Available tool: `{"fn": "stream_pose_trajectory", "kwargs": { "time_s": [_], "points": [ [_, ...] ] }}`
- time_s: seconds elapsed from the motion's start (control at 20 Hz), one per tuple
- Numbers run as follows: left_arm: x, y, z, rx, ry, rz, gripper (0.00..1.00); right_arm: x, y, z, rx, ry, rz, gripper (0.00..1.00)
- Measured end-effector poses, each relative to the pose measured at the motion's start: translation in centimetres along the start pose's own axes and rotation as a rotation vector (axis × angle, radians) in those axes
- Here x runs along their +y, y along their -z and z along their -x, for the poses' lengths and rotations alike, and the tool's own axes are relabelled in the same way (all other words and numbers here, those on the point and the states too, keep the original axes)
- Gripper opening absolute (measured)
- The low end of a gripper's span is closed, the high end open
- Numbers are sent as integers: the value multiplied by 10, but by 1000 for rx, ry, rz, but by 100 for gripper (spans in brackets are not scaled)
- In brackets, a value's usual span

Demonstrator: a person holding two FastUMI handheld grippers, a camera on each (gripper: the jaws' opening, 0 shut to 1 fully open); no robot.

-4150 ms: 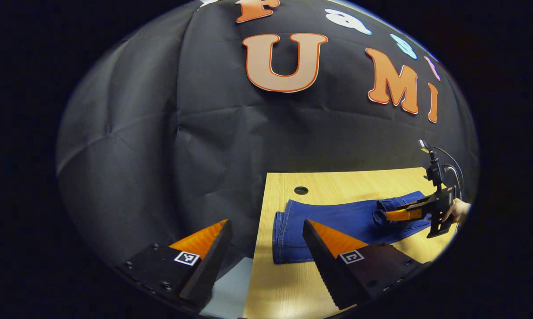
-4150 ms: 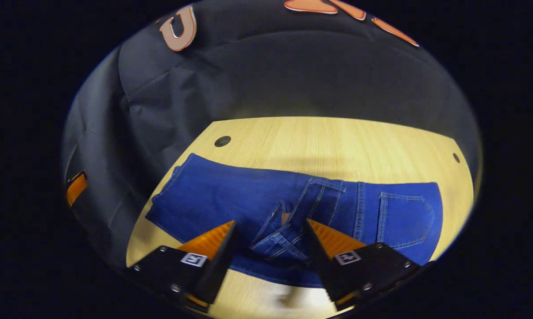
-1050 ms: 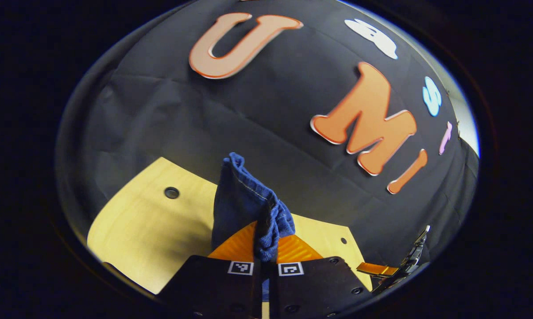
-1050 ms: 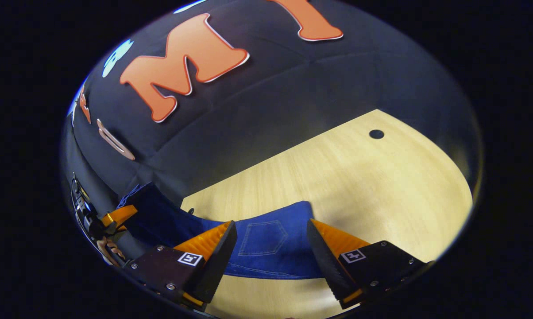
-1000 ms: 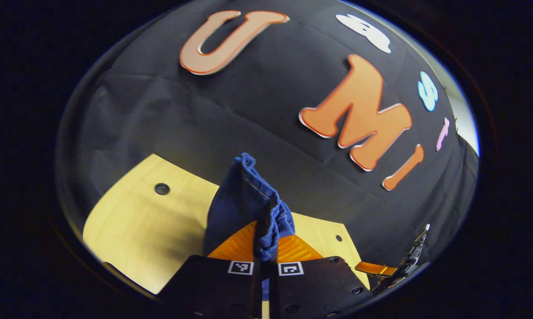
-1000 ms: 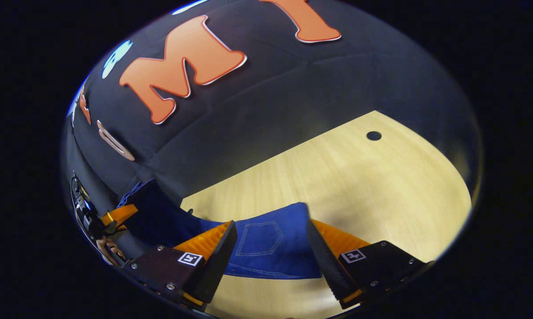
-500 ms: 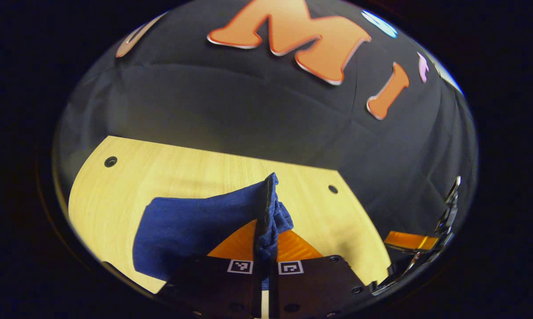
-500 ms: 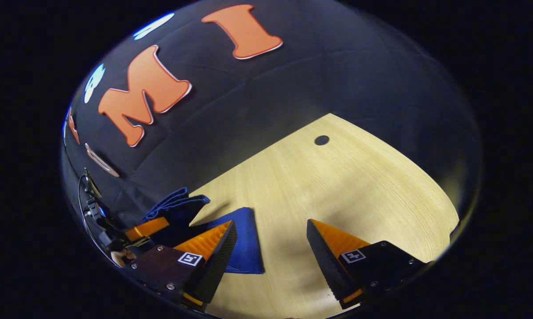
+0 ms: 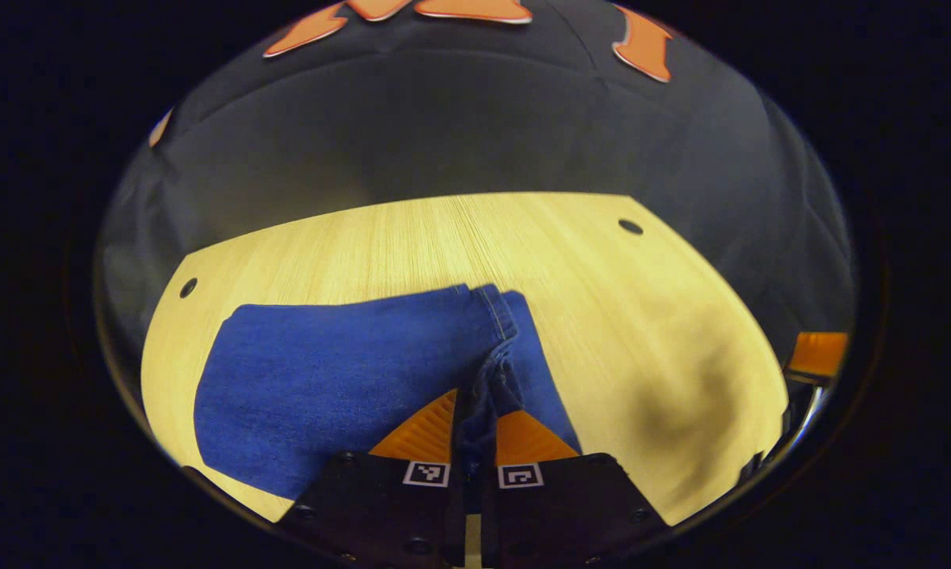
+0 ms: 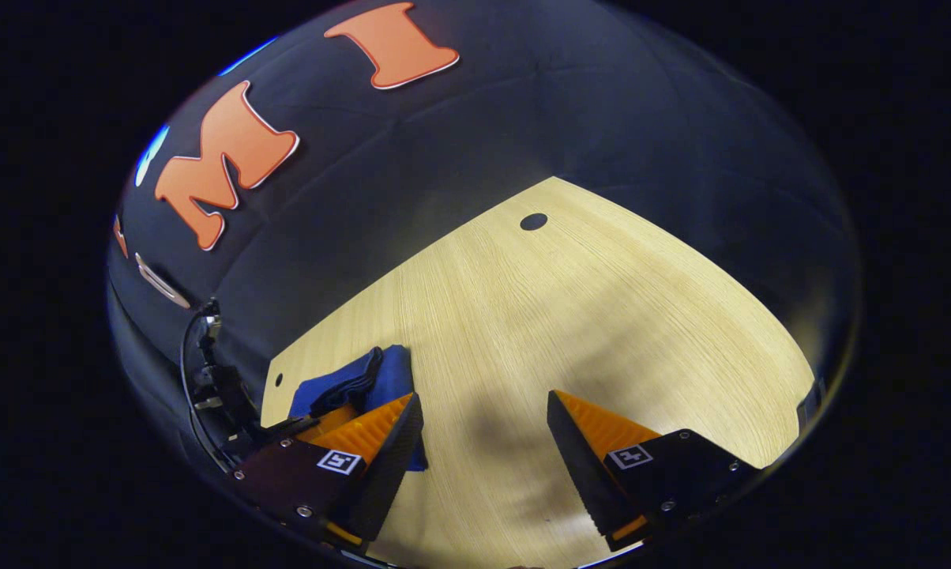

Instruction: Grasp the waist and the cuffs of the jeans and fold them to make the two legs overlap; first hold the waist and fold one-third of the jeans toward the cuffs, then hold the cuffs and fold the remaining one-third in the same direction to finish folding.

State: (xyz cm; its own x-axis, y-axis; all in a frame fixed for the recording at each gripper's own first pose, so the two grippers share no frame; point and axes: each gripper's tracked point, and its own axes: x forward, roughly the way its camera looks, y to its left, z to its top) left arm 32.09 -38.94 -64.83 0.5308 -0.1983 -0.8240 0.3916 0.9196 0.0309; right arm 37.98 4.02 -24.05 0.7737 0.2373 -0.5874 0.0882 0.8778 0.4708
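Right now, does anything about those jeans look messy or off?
Mostly tidy. The jeans lie folded flat on the table. The one odd spot is the bunched hem pinched in the left gripper, which stands up from the fold instead of lying flat. The right gripper is open over bare wood.

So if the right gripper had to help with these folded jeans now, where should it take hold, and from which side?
Probably the free hemmed edge of the jeans, beside where the left gripper is shut on the bunched cuff. That edge faces the bare part of the table, so the open right gripper could come in low from that side. The rest lies flat, offering little to pinch.
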Motion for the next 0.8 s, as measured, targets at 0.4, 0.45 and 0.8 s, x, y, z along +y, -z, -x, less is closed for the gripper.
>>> {"fn": "stream_pose_trajectory", "kwargs": {
  "time_s": [0.4,0.45,0.8],
  "points": [
    [-23,-15,50,-74,135,58,100,19,-3,7,-7,-13,104,98],
    [-13,-27,68,-116,124,63,100,23,-9,9,-23,-4,133,98],
    [126,-103,212,-416,-137,80,99,89,-78,57,-309,-7,366,98]
  ]
}}
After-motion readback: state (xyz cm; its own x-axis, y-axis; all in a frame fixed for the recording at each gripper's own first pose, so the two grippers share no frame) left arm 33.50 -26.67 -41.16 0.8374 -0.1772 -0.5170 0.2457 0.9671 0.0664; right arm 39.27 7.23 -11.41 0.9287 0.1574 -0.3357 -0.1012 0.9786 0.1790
